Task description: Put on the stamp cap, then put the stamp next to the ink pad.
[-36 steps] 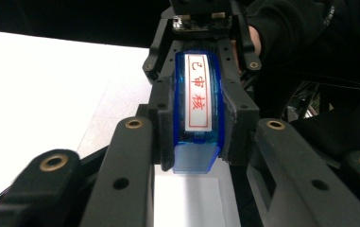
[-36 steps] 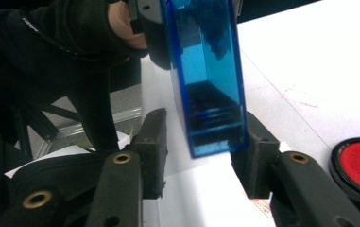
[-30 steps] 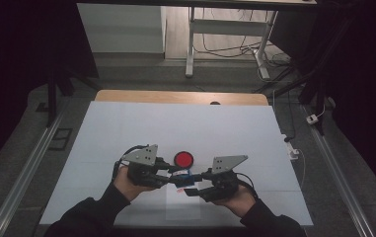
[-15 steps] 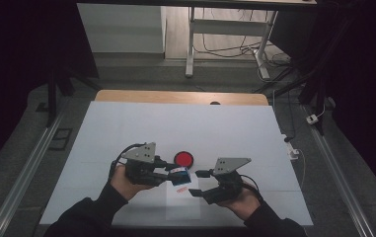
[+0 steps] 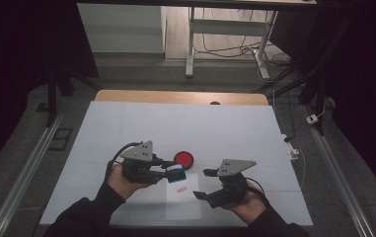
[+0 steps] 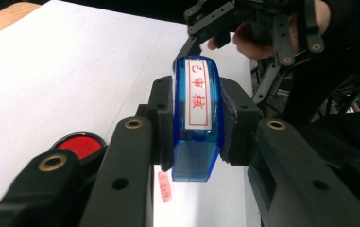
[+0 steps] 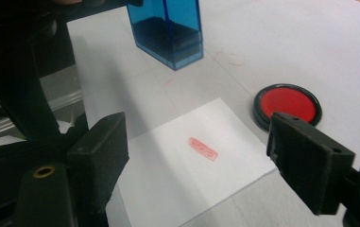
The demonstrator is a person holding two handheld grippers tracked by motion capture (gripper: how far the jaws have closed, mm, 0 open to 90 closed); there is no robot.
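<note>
blue stamp (image 6: 196, 123) label 已审核 in red, red imprint (image 7: 203, 148) unreadable

Black two-jaw grippers (image 5: 167, 169) (image 5: 200, 183), brass-coloured rivets, grey three-cornered top plates, trailing black cables, dark long sleeves

stamp (image 5: 176, 172) above paper (image 5: 183, 197) | ink pad (image 5: 184, 159) just behind paper | both on table (image 5: 126, 128)

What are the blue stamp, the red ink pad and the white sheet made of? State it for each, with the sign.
Blue stamp: likely clear hard plastic; see-through blue, glossy walls, with a paper label in red characters.
Red ink pad: apparently a black plastic dish with a matte red inked insert, perhaps felt or foam.
White sheet: paper; thin, matte, flat, carrying a red imprint.
</note>
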